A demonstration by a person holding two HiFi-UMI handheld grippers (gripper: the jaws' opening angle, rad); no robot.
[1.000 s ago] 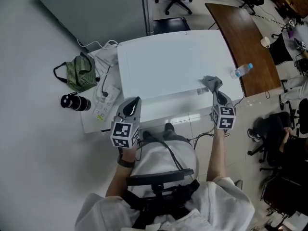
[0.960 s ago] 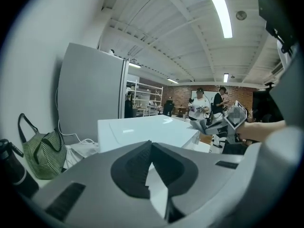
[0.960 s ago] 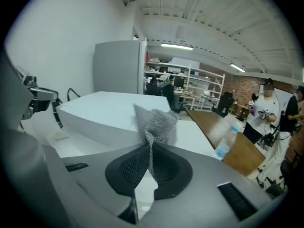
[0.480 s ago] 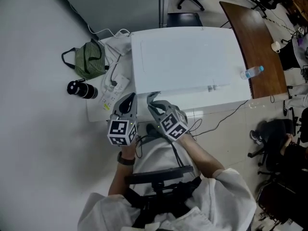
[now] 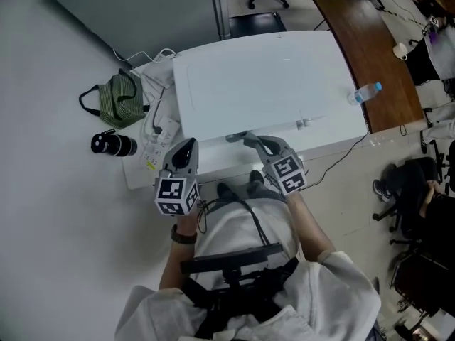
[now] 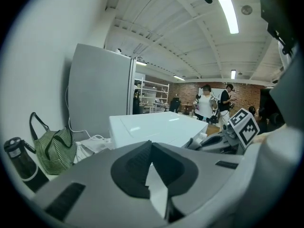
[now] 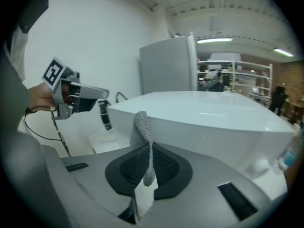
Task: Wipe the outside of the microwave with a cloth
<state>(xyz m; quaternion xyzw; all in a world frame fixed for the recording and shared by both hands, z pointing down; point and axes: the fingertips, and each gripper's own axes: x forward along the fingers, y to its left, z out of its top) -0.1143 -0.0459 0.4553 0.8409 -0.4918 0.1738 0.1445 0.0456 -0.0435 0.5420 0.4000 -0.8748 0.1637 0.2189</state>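
"Holding anything in those tongs?"

"My right tongs [image 5: 250, 141] are clamped on the grey cloth [image 7: 141, 125], which sits at the front edge of the white microwave [image 5: 263, 84], left of the middle."

"And the other?"

"My left tongs [image 5: 186, 146] are closed on nothing. I hold them just off the microwave's front left corner, above the table [image 5: 135, 180]."

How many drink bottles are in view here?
2: a black flask beside the green bag at left, and a clear plastic bottle at the brown table edge, right. More may be hidden.
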